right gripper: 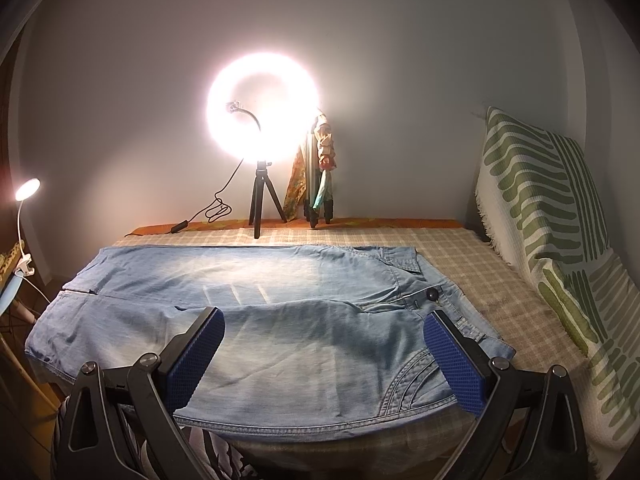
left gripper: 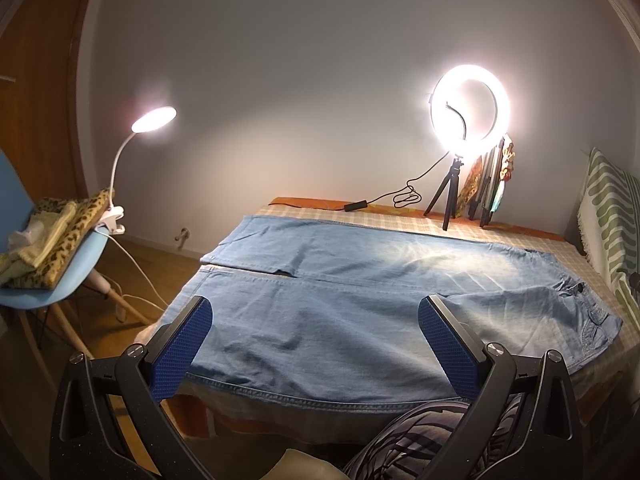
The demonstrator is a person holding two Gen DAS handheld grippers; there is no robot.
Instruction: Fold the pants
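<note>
Light blue denim pants (left gripper: 340,280) lie flat across the checked table cover (left gripper: 440,222), legs to the left, waist and button to the right. In the left wrist view my left gripper (left gripper: 316,312) hovers open above the near leg, with its blue pads (left gripper: 184,348) wide apart and nothing between them. The right wrist view shows the same pants (right gripper: 280,308) with the waist button (right gripper: 432,294) on the right. My right gripper (right gripper: 324,324) is open over the near hip and its curved pocket stitching (right gripper: 412,384). It holds nothing.
A lit ring light on a tripod (left gripper: 470,108) with its cable stands at the table's far edge beside a folded tripod with cloths (left gripper: 496,180). A green-patterned cushion (right gripper: 540,208) leans at right. At left, a blue chair (left gripper: 56,276) carries leopard fabric and a clip lamp (left gripper: 154,120).
</note>
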